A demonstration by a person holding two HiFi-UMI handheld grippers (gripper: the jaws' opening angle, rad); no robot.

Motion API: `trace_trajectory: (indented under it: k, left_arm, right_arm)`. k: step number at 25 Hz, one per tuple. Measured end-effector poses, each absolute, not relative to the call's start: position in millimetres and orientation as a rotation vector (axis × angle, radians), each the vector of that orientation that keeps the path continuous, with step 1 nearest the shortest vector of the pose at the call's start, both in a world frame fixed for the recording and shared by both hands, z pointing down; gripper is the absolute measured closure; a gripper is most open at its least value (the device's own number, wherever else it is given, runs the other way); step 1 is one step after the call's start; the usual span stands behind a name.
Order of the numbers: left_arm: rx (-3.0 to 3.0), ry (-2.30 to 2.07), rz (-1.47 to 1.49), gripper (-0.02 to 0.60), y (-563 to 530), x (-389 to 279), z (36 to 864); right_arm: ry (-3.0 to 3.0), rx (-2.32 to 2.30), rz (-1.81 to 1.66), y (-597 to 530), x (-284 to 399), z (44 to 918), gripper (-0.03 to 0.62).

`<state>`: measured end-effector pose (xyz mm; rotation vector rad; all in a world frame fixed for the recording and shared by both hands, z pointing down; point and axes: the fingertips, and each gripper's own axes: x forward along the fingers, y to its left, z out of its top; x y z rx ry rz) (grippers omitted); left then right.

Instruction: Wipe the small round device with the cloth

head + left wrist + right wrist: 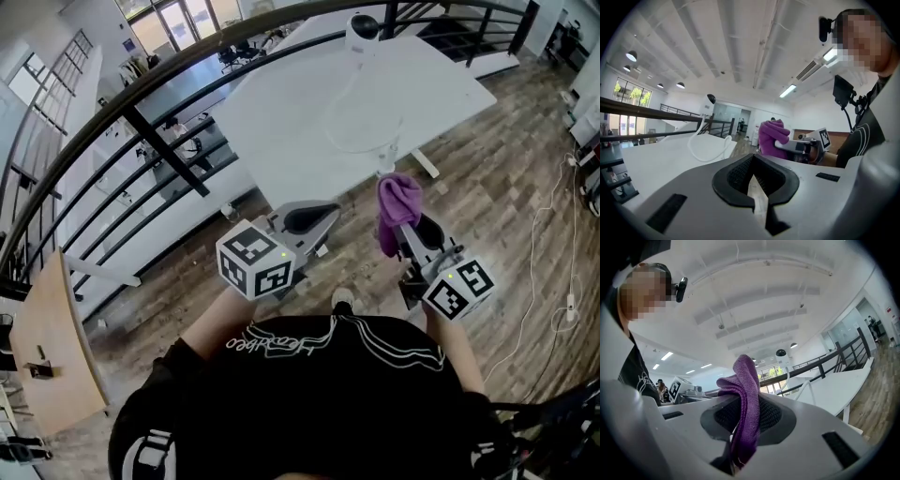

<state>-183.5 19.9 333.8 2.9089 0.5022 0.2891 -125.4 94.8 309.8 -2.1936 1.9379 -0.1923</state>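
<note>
Lower left of centre, the left gripper (pixel 312 219) has its tongs closed with nothing between them. Just right of it, the right gripper (pixel 412 234) pinches a bunched purple cloth (pixel 397 206). The small round device (pixel 362 28) sits at top centre on the white table (pixel 281 122), well apart from both.

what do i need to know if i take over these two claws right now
Left claw: shut, empty, short of the white table.
Right claw: shut on the purple cloth, which bunches up above the jaws.
Small round device: white with a dark dome, at the table's far end; its white cable loops toward the near edge.
Done: cloth is in the claw.
Left: carry the cloth to the device and wipe it; nothing touches it yet.
</note>
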Motion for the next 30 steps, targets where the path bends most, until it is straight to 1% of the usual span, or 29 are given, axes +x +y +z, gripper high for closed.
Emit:
trace_trajectory:
  k: [7,12,22,25,30]
  left_arm:
    - [2.925,0.483,0.349,0.572,-31.3,-83.3,339.3]
    - [2.958,0.45,0.358,0.572,-59.1,-34.7,334.5]
    - [3.008,0.424,0.367,0.568,-141.3,28.1,329.9]
    - [3.007,0.467,0.407,0.519,-162.4,44.4,332.6]
    - [3.002,0.578,0.52,0.48,-188.4,69.3,351.2]
  right_arm:
    - [1.959,-2.178,-0.156,40.5,-20.2,297.7,0.528]
    - [1.979,-2.216,-0.089,24.6,29.4,289.0,0.528]
    - [1.885,-2.325,-0.033,-10.4,74.8,279.3,0.528]
    - [1.828,-2.371,-0.005,-22.1,81.6,268.8,0.528]
    - [1.763,-2.442,0.038,-47.5,86.3,253.5,0.528]
